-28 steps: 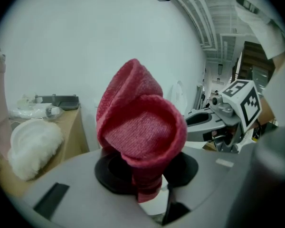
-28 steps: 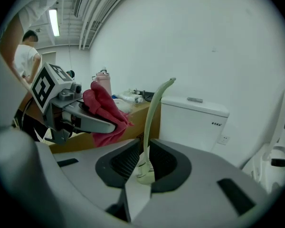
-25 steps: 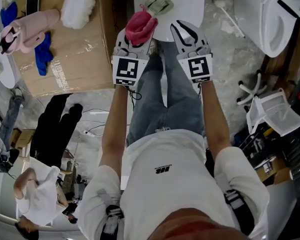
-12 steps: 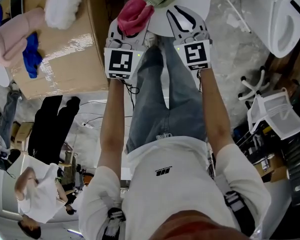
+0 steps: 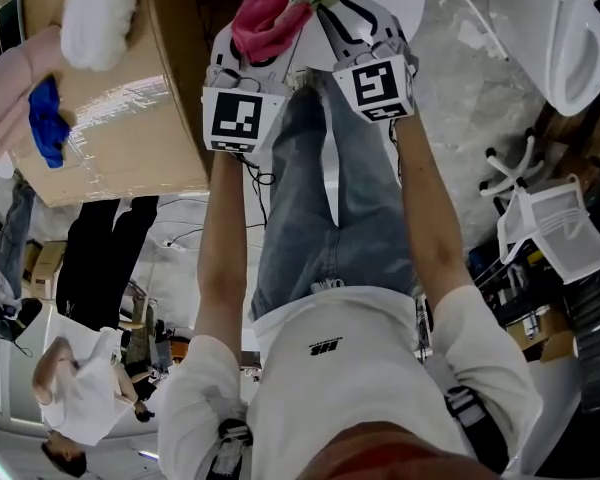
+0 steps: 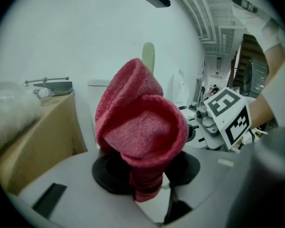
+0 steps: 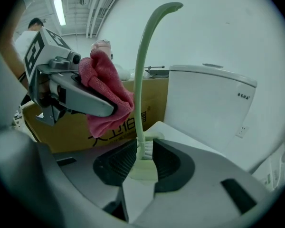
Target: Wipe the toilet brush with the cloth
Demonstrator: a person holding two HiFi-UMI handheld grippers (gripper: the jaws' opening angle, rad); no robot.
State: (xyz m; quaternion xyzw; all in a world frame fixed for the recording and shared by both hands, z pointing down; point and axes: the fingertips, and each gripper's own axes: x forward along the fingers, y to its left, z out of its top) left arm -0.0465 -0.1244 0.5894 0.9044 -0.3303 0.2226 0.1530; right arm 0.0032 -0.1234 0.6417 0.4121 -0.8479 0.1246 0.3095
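The right gripper (image 7: 142,160) has come down to the white surface (image 7: 178,133) and is opening its jaws. The toilet brush (image 7: 139,80) stands there between them, not yet pinched. The left gripper (image 6: 145,167) keeps the red cloth (image 6: 137,127) clenched, so I think wiping waits for this grasp.

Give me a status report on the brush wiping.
Left gripper shut on cloth. Right gripper jaws opening, toilet brush between them. Cloth close beside brush, nothing blocking.
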